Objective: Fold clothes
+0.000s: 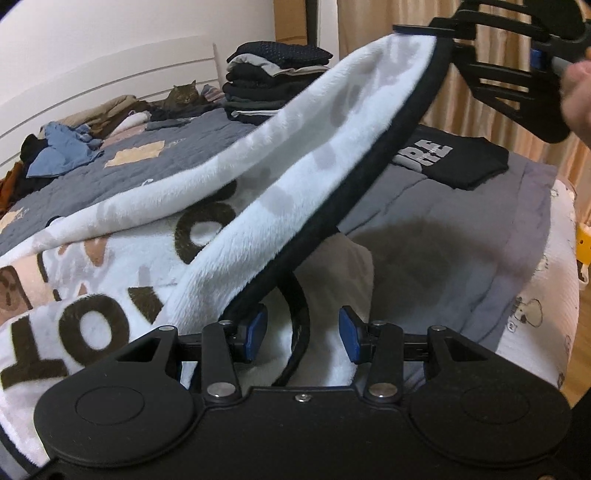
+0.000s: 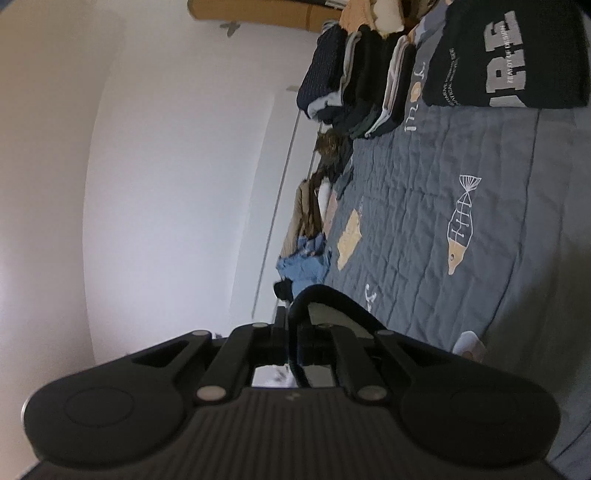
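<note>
The left gripper [image 1: 303, 338] stands part open, its pads clear of cloth; the blanket [image 1: 258, 177] hem loops between and just past them, unheld. Up and to the right, the right gripper [image 1: 443, 31] pinches the blanket's black-edged corner tight. If that corner slips, I'd judge the raised flap drops and the fold is lost.

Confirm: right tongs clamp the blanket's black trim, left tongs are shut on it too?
Not quite. The left tongs are open, straddling the white fleece blanket's black trim, per the left wrist view. The right tongs do clamp it.
</note>
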